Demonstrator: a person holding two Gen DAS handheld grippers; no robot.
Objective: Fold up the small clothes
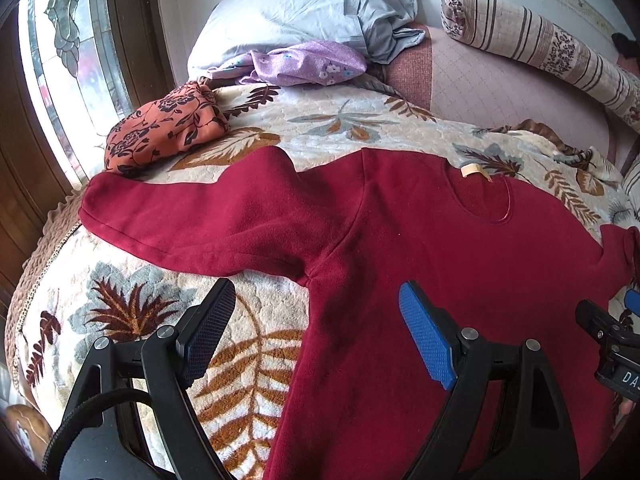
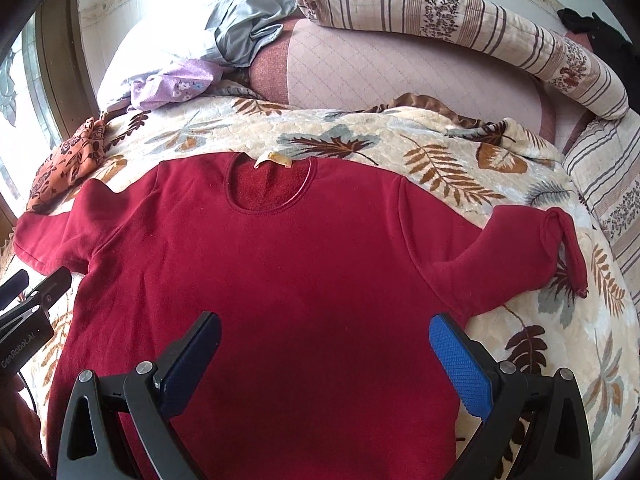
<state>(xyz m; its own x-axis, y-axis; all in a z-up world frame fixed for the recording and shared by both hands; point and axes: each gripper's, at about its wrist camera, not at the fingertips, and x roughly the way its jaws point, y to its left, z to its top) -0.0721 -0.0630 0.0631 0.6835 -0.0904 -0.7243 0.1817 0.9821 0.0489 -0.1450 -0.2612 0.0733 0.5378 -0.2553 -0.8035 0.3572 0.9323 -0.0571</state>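
A dark red long-sleeved top [image 1: 420, 248] lies flat, front up, on a leaf-patterned blanket [image 1: 320, 120]; it also shows in the right wrist view [image 2: 288, 264]. Its left sleeve [image 1: 192, 220] stretches out straight. Its right sleeve [image 2: 516, 252] is bent, with the cuff [image 2: 568, 248] twisted. My left gripper [image 1: 316, 324] is open and empty above the top's left side edge below the armpit. My right gripper [image 2: 324, 352] is open and empty above the lower body of the top; part of it shows in the left wrist view [image 1: 612, 336].
An orange flowered garment [image 1: 164, 128] and a purple flowered one [image 1: 308, 64] lie at the back left by a grey pillow [image 1: 304, 12]. A striped bolster [image 2: 460, 28] runs along the back right. A window [image 1: 56, 60] is on the left. The blanket's edge [image 1: 36, 264] drops off at left.
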